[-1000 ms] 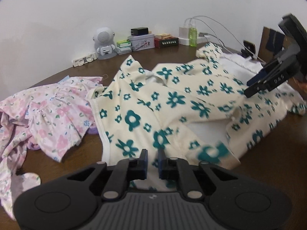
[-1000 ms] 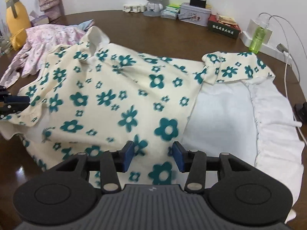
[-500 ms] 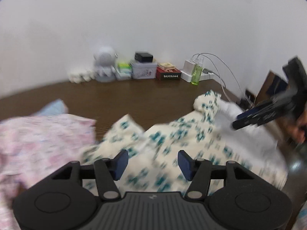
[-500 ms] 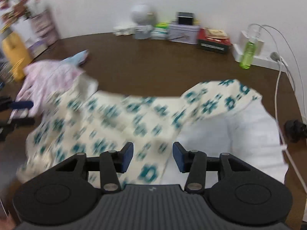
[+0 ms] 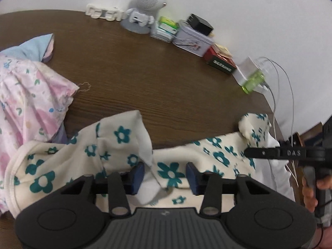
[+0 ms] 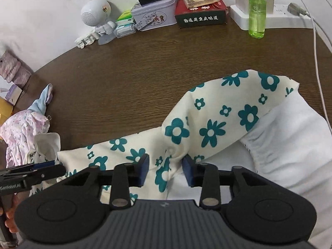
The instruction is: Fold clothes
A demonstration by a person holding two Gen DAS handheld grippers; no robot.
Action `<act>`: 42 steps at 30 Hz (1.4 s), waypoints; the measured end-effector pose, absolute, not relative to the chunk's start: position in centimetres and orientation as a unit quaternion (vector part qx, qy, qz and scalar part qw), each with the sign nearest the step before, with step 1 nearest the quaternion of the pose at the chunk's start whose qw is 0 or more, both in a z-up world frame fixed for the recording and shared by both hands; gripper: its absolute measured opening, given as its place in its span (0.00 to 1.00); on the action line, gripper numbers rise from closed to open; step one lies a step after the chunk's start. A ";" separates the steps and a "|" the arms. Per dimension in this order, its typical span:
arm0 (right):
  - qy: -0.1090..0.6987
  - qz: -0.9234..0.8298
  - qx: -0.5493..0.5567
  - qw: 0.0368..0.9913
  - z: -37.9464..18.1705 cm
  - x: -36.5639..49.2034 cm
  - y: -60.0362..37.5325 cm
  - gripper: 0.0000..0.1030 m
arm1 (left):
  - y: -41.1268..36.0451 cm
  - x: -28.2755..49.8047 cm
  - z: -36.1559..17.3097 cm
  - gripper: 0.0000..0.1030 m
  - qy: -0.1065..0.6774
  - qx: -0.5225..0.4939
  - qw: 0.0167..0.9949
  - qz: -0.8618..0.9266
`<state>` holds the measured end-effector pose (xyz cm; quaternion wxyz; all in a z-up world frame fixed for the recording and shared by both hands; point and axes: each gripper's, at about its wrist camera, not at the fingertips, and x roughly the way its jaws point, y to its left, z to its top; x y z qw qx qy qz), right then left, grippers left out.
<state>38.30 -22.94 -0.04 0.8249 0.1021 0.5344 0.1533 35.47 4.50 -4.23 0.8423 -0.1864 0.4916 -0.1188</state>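
Left wrist view is showing the left hand-held gripper (image 5: 165,175) closing its spread jaws around a raised fold of the cream floral garment (image 5: 116,143), cloth lying between the pads but not yet pinched, probably to seize the near edge for a fold. Right wrist view is showing the right hand-held gripper (image 6: 166,169) closing likewise over a bunched ridge of the same garment (image 6: 209,122), which is lying along the near side of the table (image 6: 134,76) and partly covering a white garment (image 6: 290,137) on the right. Farther left, a pink floral garment (image 5: 29,101) is waiting, seemingly unfolded.
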 end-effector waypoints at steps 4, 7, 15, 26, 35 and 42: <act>0.536 0.162 0.112 0.821 -0.5 38.7 -23.2 0.12 | 4.9 35.6 -4.5 0.08 0.488 -0.210 0.837 -0.131; 0.529 0.168 0.117 0.823 -0.4 38.5 -23.3 0.06 | 4.7 35.2 -4.4 0.02 0.480 -0.207 0.841 -0.142; 0.449 0.167 0.193 0.856 1.9 38.8 -25.1 0.05 | 5.6 37.1 -1.8 0.00 0.402 -0.212 0.883 -0.115; 0.456 0.179 0.178 0.853 1.1 36.9 -25.4 0.39 | 5.9 36.6 -1.8 0.53 0.408 -0.174 0.889 -0.119; 0.426 0.247 -0.012 0.870 5.3 21.5 -26.8 0.62 | 7.4 23.3 5.2 0.73 0.377 -0.043 0.911 -0.160; 0.447 0.250 -0.053 0.857 2.2 13.0 -27.2 0.62 | 7.0 14.8 2.2 0.71 0.423 0.000 0.887 -0.186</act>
